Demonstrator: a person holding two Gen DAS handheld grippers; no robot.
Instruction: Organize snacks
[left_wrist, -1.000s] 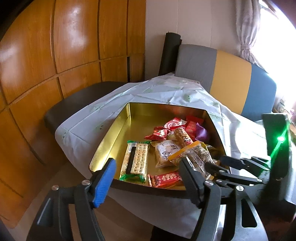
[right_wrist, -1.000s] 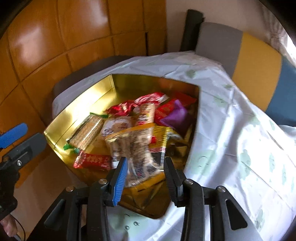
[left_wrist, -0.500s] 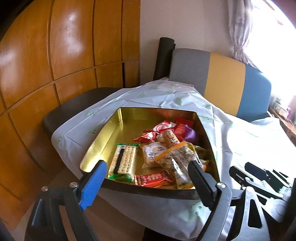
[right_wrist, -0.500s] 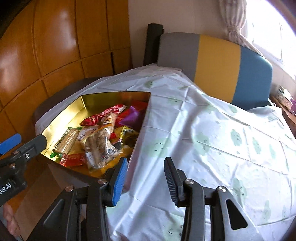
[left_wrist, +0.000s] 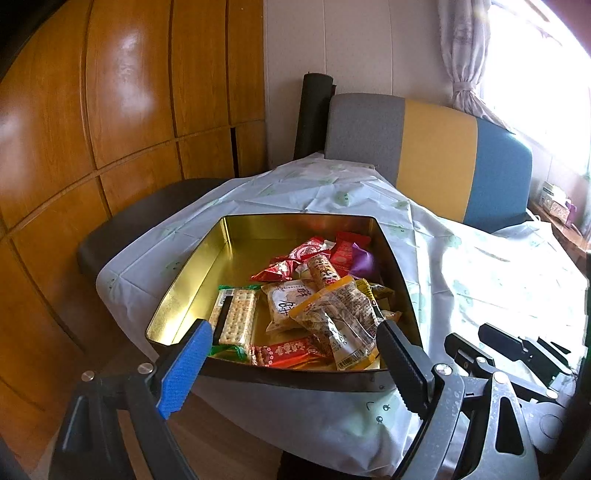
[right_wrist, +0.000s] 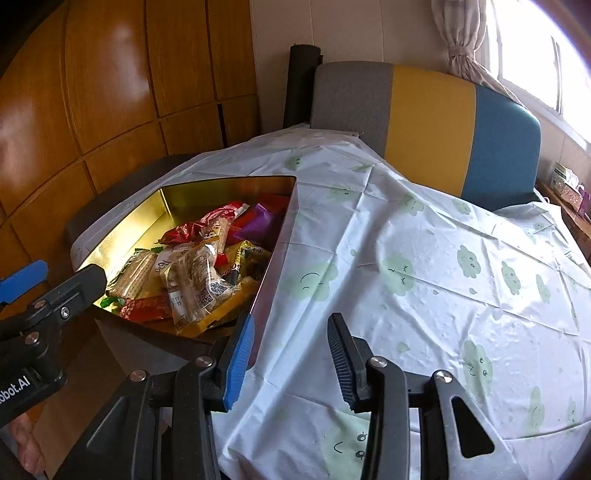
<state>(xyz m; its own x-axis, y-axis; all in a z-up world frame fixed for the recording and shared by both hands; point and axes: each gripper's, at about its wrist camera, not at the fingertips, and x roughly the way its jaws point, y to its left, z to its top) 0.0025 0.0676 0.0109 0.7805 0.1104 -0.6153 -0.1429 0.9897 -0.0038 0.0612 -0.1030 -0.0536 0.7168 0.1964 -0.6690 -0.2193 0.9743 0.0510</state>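
Note:
A gold tin box (left_wrist: 192, 280) (right_wrist: 122, 225) sits at the table's left edge, holding several wrapped snacks. Among them are a cracker pack (left_wrist: 236, 317), a clear yellow-edged bag (left_wrist: 340, 317) (right_wrist: 199, 284), red packets (left_wrist: 291, 350) and a purple one (left_wrist: 362, 258). My left gripper (left_wrist: 291, 365) is open and empty, in front of the tin's near wall. My right gripper (right_wrist: 288, 354) is open and empty, over the tablecloth just right of the tin's near corner. Its arm shows at the right of the left wrist view (left_wrist: 517, 350).
A white tablecloth with green cloud faces (right_wrist: 424, 258) covers the round table. A grey, yellow and blue chair back (right_wrist: 424, 122) stands behind it. A dark seat (left_wrist: 122, 221) and wooden wall panels (left_wrist: 92, 110) are at the left. A window with curtain (right_wrist: 461, 33) is at the right.
The right gripper has let go of the clear yellow-edged bag, which now lies in the tin, and has pulled back to the right over the tablecloth. The left gripper has drawn back slightly.

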